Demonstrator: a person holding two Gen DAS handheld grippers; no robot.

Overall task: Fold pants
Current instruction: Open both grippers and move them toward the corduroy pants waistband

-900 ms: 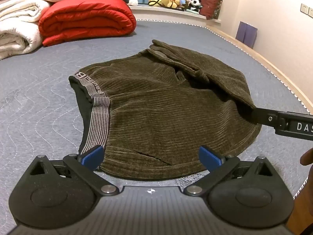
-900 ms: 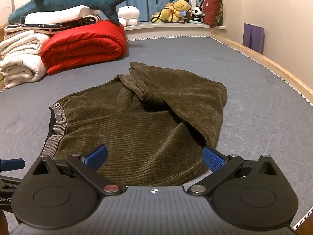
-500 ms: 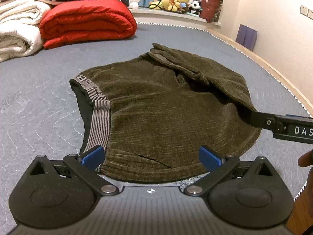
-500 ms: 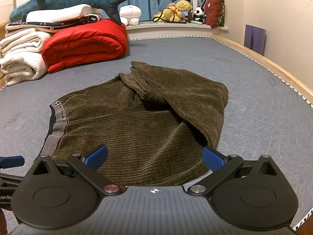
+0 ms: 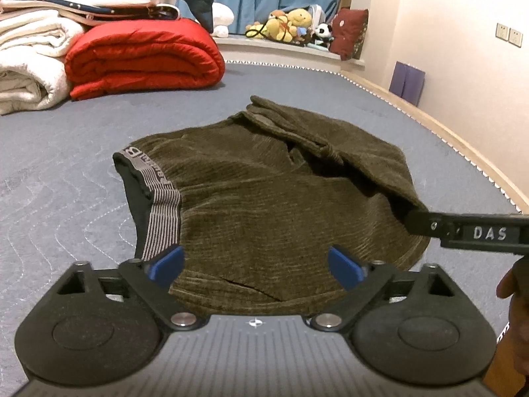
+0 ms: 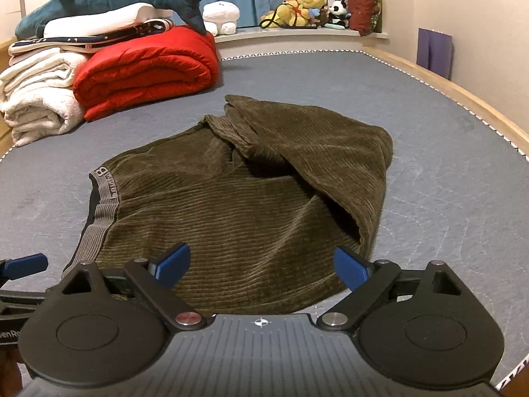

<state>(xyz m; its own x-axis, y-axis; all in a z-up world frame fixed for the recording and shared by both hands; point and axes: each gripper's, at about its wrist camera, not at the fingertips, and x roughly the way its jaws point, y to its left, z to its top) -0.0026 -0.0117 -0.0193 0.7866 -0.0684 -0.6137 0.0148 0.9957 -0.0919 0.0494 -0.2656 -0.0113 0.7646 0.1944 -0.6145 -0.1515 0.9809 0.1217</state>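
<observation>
Lying just ahead of both grippers on the grey quilted bed (image 6: pixel 446 172), the olive corduroy pants (image 6: pixel 238 218) are already doubled over: the legs have been brought back across the seat, so a thick fold sits on the far right of the pile and the striped elastic waistband (image 5: pixel 162 218) runs along its left edge. The left gripper (image 5: pixel 254 266) stands wide, its blue pads apart with nothing between them, poised over the near hem. The right gripper (image 6: pixel 261 266) is equally wide and empty, hovering above the near right part of the cloth; in the left wrist view one of its fingers reaches toward the folded right edge, though whether it touches the fabric cannot be told.

The corduroy looks soft, fairly thick and limp. It will likely drape and sag rather than hold a crease, but the ribbed pile should give the pads good friction, so slipping seems unlikely. Being bulky where it is doubled, it probably needs a deep bite that catches all layers at once; a shallow pinch might lift only the top layer and pull the fold open. The sensible holds appear to be the near waistband corner for the left gripper and the near right edge of the fold for the right.
</observation>
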